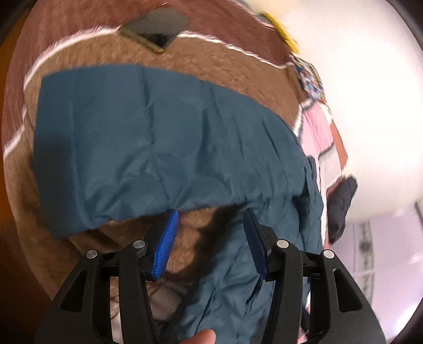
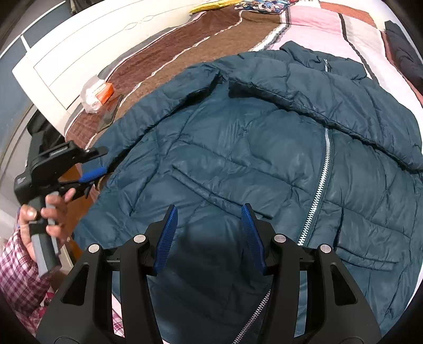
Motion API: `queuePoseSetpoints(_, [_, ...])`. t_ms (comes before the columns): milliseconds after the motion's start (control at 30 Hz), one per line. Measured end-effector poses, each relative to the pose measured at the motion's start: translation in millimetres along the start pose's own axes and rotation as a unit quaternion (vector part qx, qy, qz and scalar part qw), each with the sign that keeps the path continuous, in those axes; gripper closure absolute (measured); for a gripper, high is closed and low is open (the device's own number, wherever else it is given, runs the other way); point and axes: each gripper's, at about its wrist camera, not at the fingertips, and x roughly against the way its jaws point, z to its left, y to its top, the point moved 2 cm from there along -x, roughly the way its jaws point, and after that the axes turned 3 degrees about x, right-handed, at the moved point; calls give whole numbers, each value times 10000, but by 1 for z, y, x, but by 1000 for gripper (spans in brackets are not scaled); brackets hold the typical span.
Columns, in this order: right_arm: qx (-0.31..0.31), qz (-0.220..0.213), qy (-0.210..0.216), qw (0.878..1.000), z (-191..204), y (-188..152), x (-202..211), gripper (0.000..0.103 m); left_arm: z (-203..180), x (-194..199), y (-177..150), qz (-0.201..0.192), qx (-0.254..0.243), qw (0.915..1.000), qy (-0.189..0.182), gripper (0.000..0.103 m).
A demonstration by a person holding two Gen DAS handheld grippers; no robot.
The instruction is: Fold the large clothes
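Note:
A teal puffer jacket (image 2: 251, 158) lies front up on the bed, its silver zipper (image 2: 321, 182) running down the middle. My right gripper (image 2: 210, 207) hovers open over the jacket's lower front with nothing between its fingers. One sleeve (image 1: 148, 143) stretches across the brown blanket (image 1: 224, 63). My left gripper (image 1: 211, 211) is open just short of the sleeve's near edge, with only blanket and shadow between its pads. In the right wrist view a hand holds the left gripper (image 2: 91, 180) by the sleeve's cuff end at the bed's left side.
A dark flat phone-like slab (image 1: 156, 29) lies on the blanket beyond the sleeve. A plastic bag with an orange box (image 2: 97, 92) sits near the white headboard (image 2: 79, 53). A dark garment (image 2: 404, 60) lies at the far right on the pink striped sheet (image 2: 317, 23).

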Motion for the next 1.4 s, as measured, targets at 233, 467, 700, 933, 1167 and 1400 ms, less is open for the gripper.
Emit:
queuePoseSetpoints(233, [-92, -1, 106, 9999, -9, 2, -1, 52, 14, -7, 15, -147, 866, 9960, 164, 57])
queuePoseSetpoints(467, [-109, 55, 270, 9996, -11, 4, -6, 52, 7, -22, -4, 56, 1116, 9937, 96, 56])
queuePoseSetpoints(700, [-161, 38, 321, 9993, -15, 5, -8, 53, 20, -34, 19, -162, 1778, 9836, 246, 57])
queuePoseSetpoints(933, [-303, -64, 321, 9990, -30, 8, -4, 53, -16, -18, 30, -1012, 464, 9860, 1242, 94])
queuePoseSetpoints(1167, [-415, -282, 175, 9986, -53, 10, 9, 53, -90, 14, 41, -1764, -1115, 9657, 1542, 99])
queuePoseSetpoints(1400, [-816, -735, -29, 9939, -97, 9, 43, 53, -233, 39, 8, -2312, -3190, 9154, 824, 99])
